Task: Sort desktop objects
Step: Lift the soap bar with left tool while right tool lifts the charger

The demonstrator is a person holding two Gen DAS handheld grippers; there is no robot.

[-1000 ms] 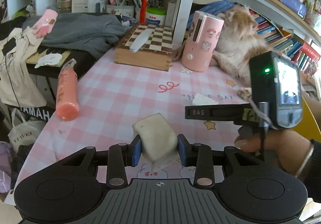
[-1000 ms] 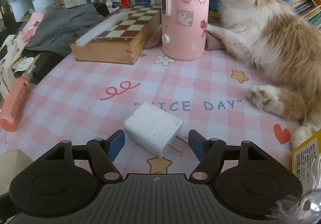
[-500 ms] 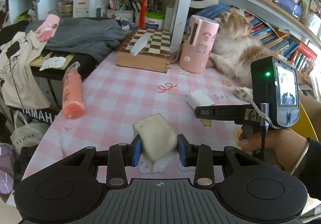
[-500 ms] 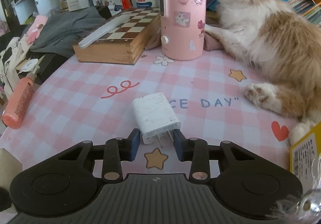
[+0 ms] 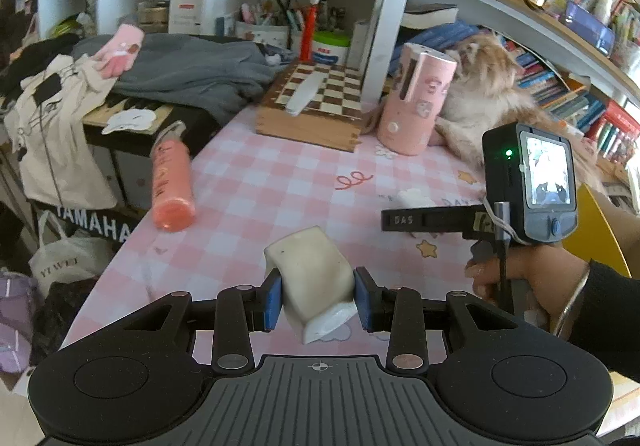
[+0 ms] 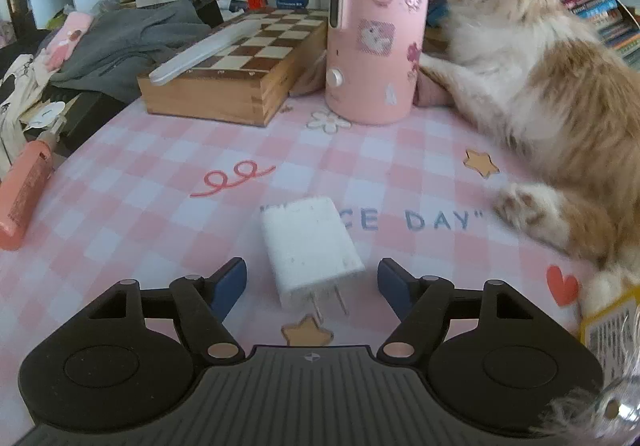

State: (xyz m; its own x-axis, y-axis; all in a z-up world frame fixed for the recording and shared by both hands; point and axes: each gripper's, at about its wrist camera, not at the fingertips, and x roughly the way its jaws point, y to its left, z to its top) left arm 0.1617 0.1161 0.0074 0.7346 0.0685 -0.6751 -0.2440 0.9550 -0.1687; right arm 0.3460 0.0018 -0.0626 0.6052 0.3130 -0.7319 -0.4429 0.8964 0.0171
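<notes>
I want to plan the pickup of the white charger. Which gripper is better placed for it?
Probably the right gripper: its fingers are open on either side of the charger. The left gripper is shut on a white packet.

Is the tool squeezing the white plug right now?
No, the right tool is open, and the white plug lies untouched between its fingers.

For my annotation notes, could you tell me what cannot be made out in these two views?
- Charger, left wrist view: blurred, partly behind the right gripper.
- Yellow packet, right wrist view: cut by the edge, print unreadable.
- White block in the left gripper: identity unclear.
- Mat lettering: partly under the charger.
</notes>
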